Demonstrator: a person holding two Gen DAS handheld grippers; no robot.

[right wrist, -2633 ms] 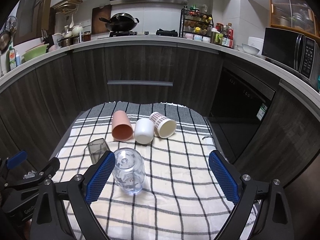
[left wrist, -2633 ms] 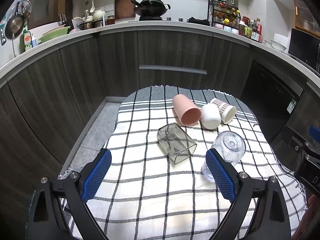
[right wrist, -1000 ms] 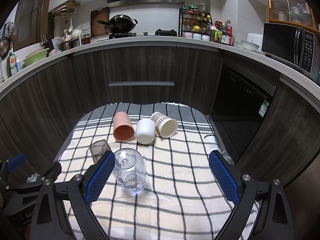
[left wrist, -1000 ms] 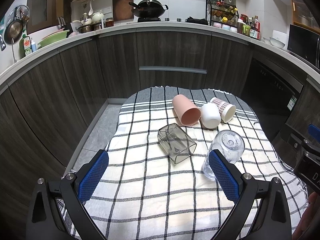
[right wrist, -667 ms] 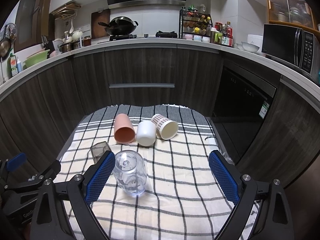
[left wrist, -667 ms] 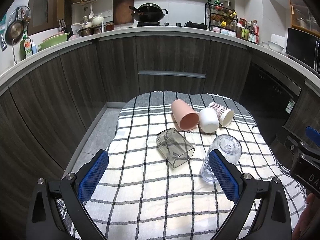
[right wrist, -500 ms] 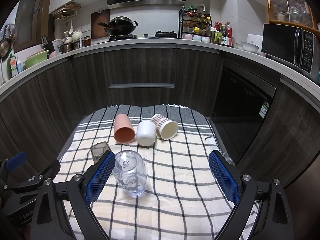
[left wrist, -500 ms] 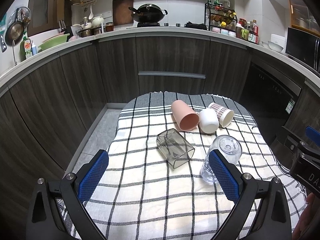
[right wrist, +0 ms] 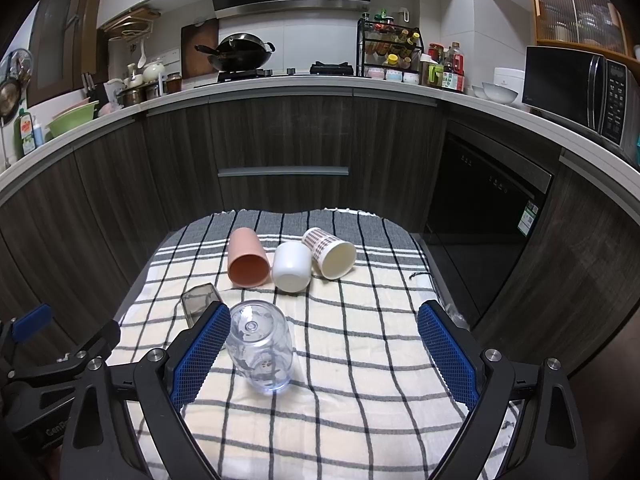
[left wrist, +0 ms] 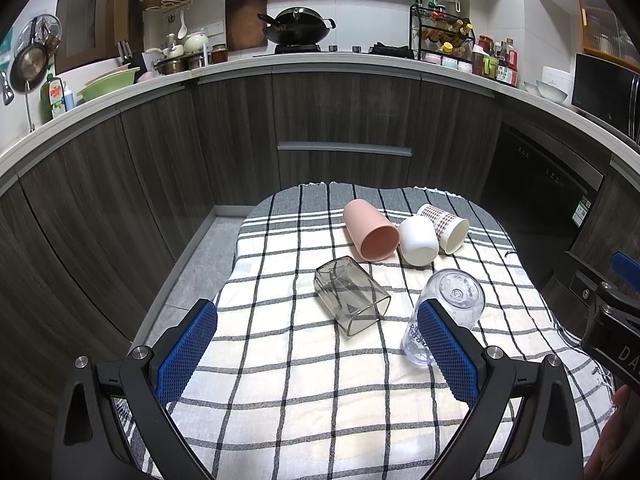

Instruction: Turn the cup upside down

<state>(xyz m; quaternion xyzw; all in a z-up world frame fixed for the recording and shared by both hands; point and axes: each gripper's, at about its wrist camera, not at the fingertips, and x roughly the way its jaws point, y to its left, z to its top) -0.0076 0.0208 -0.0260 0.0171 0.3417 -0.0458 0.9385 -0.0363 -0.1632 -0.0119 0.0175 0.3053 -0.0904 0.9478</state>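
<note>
Where the right claw (right wrist: 322,354) gapes, grey cup (right wrist: 198,300) half hidden, clear cup (right wrist: 260,350) inverted

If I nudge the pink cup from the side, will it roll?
Probably: the pink cup lies on its side and looks round. The white cup beside it would likely stop it rolling that way. The cloth may slow it.

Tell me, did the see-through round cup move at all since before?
No. The clear cup sits upside down on the same checks of the cloth, equally near the grey cup.
</note>
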